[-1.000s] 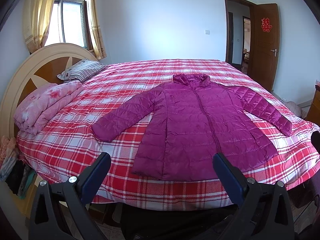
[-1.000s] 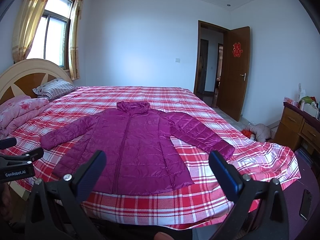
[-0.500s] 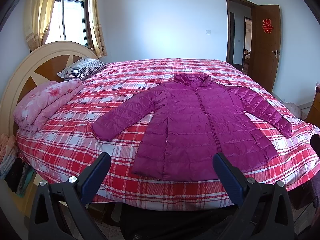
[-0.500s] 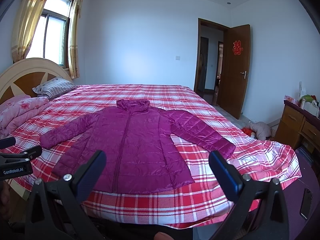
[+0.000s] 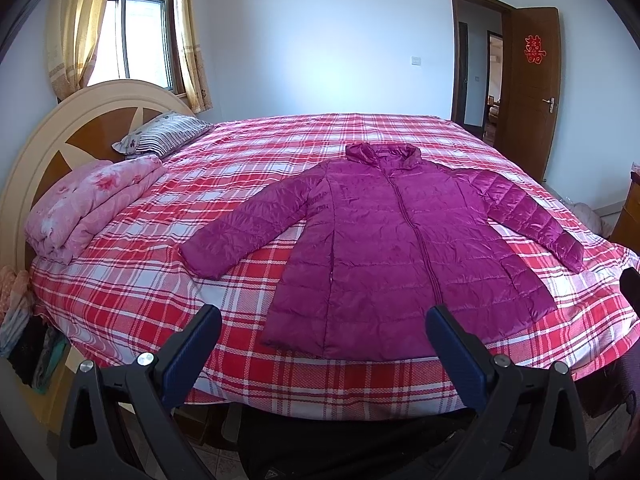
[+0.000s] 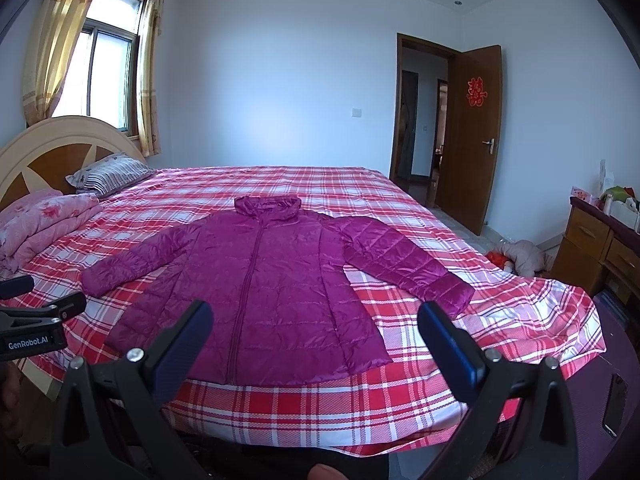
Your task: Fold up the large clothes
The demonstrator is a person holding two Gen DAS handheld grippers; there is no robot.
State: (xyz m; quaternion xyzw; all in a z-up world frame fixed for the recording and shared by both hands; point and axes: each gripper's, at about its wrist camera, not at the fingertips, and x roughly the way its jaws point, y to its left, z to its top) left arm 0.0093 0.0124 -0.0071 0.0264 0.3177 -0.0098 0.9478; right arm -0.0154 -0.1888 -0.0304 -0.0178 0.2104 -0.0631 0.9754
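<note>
A magenta quilted puffer jacket (image 5: 392,248) (image 6: 272,288) lies flat and face up on the red plaid bed (image 5: 140,280) (image 6: 460,328), zipped, hood toward the far side, both sleeves spread outward. My left gripper (image 5: 322,346) hovers open off the bed's near edge, short of the jacket's hem, holding nothing. My right gripper (image 6: 314,338) is likewise open and empty before the hem, further right. The left gripper's body (image 6: 36,330) shows at the left edge of the right wrist view.
A folded pink quilt (image 5: 92,204) and a striped pillow (image 5: 164,140) lie by the round headboard (image 5: 52,136) on the left. A wooden dresser (image 6: 600,248) stands right, with an open door (image 6: 474,136) behind. Clothes sit on the floor (image 6: 520,256).
Both views have shifted only slightly, with the bed sitting a little lower in frame. The jacket has not moved and both grippers stay open.
</note>
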